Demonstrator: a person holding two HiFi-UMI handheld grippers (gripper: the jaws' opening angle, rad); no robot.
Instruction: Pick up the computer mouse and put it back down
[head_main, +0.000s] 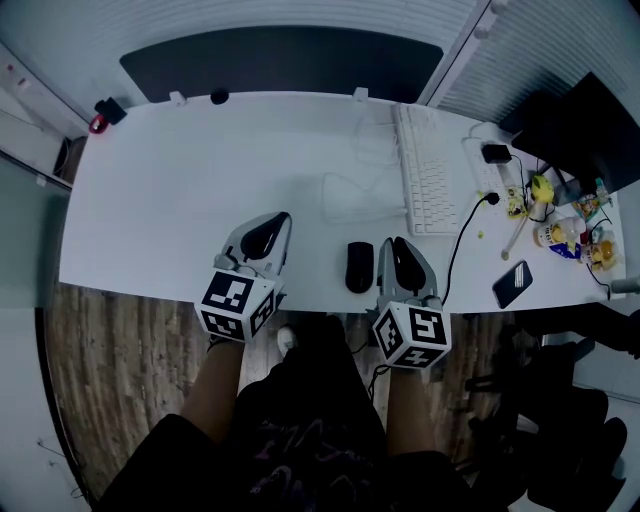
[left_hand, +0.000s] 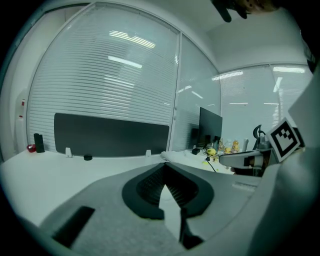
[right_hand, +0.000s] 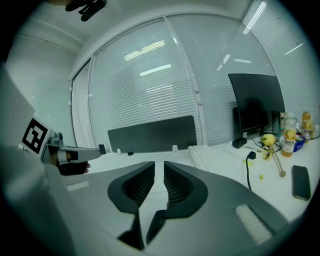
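On the white desk (head_main: 180, 190), head view, the computer mouse (head_main: 359, 266) lies free at nine o'clock of the right gripper (head_main: 397, 245), seemingly poised to take it. Left gripper view: the left gripper (left_hand: 165, 169) is pinched together, empty, likely idle. Right gripper view: jaws a slit apart, empty.

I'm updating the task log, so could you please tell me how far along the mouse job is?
Done: nothing I can confirm; the mouse lies on the desk, either not yet lifted or already returned. In hand: nothing. The right gripper, beside the mouse, is slightly open and empty; the left gripper is shut and empty. Left: if unlifted, the whole pick-up and put-down.
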